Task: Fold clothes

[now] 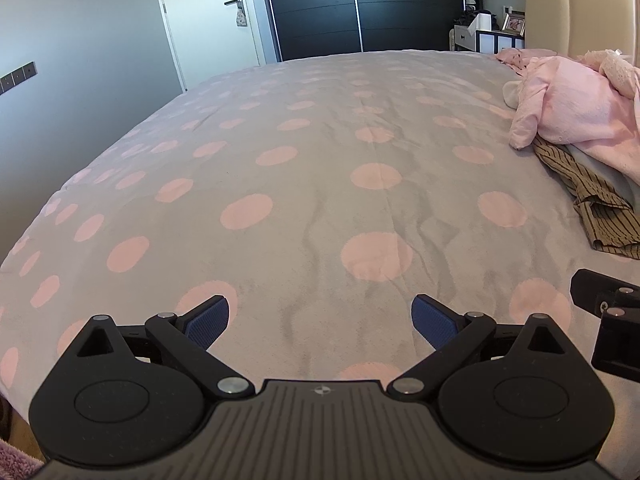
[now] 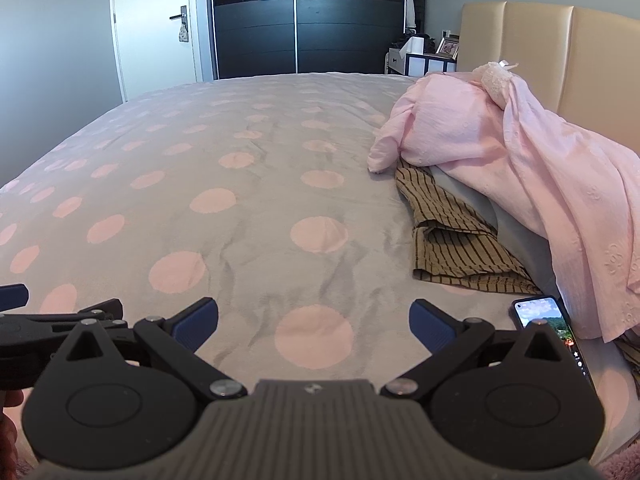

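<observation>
A pile of clothes lies at the right of the bed: a pink garment (image 2: 500, 148) on top, also in the left wrist view (image 1: 576, 108), and a brown striped garment (image 2: 452, 236) under it, also in the left wrist view (image 1: 596, 200). My left gripper (image 1: 320, 318) is open and empty above the near edge of the bed. My right gripper (image 2: 314, 320) is open and empty beside it, left of the pile. Each gripper shows at the edge of the other's view.
The bed has a grey cover with pink dots (image 1: 280, 184). A lit phone (image 2: 548, 320) lies on the bed by the right fingers. A beige headboard (image 2: 540, 36), a nightstand (image 2: 420, 60), a dark wardrobe (image 2: 296, 20) and a door (image 2: 152, 28) stand beyond.
</observation>
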### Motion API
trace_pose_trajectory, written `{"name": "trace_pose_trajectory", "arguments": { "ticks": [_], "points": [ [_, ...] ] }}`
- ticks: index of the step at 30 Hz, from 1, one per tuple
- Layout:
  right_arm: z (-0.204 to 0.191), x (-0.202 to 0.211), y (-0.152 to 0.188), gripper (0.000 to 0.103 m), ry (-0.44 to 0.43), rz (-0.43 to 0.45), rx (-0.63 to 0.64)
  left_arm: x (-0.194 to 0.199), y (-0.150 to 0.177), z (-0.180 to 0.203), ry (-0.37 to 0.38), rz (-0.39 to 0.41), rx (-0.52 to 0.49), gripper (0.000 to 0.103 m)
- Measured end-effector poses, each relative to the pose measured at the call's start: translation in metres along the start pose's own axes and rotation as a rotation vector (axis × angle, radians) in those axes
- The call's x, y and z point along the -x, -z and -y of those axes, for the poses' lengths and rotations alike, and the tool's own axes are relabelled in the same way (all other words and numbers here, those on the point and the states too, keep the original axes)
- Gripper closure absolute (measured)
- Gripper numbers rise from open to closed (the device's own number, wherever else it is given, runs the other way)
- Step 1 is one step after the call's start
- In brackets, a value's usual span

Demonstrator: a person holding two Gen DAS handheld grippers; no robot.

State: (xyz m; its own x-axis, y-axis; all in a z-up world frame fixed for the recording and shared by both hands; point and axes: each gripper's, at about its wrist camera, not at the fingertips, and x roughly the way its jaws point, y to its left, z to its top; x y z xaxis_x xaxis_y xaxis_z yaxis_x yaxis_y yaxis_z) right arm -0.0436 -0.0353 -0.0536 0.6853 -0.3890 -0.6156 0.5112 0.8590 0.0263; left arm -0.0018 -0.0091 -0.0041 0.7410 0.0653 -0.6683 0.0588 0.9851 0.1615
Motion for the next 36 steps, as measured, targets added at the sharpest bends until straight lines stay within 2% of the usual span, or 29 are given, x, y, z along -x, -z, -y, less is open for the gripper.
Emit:
{"name": "trace_pose_trajectory", "arguments": {
  "ticks": [36],
  "points": [
    [0.0012,-0.0023,0.0027,0.000,0.006,-0.009,-0.017,-0.0019,0.0046,0.0064,-0.001,-0.026,-0.028,0.003]
  ]
}}
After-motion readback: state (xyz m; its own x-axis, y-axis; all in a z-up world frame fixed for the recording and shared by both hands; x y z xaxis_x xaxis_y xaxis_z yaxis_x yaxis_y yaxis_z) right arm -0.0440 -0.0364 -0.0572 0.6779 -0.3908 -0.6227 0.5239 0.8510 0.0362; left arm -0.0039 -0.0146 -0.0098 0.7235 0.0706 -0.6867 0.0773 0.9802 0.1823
